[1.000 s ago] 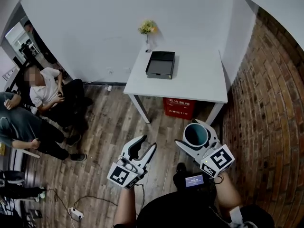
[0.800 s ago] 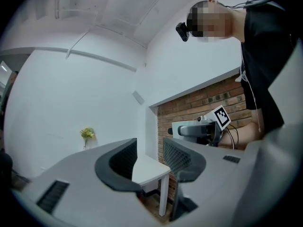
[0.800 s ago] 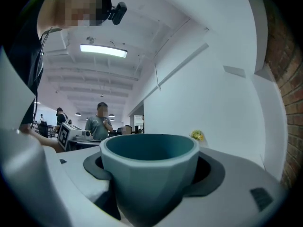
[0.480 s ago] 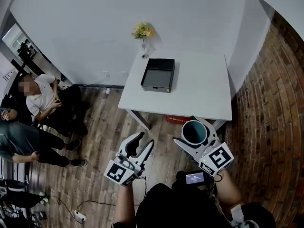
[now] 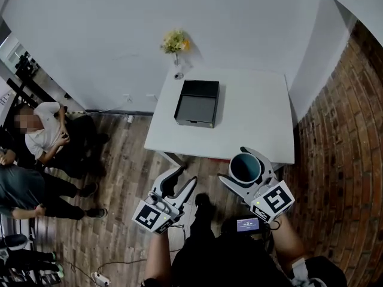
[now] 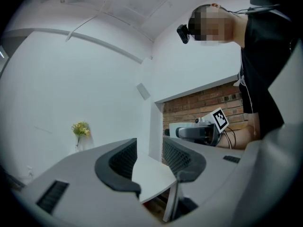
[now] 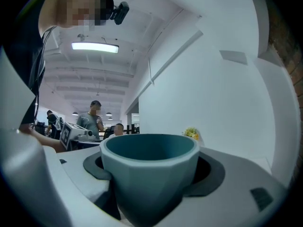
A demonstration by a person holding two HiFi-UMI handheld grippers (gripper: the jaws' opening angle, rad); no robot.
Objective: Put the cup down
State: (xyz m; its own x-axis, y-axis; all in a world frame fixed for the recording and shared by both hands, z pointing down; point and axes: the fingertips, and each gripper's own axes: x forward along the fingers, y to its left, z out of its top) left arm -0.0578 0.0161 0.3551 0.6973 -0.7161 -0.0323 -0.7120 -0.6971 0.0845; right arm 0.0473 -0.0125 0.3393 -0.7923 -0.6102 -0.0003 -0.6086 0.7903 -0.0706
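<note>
One black tray (image 5: 197, 106) on white table (image 5: 254, 112); right gripper (image 5: 246, 168) clamps upright teal cup (image 7: 149, 174); left gripper (image 5: 185, 178) parted, empty.

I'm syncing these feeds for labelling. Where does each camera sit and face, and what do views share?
Head view: on the person's head, facing steeply down at the white table; left gripper, right gripper and forearms show.
Left gripper view: on that gripper, facing along its open, empty jaws toward the table's corner; the person's torso shows.
Right gripper view: on that gripper, facing along jaws shut on the teal cup; an arm shows.
Shared: flowers in all three.
</note>
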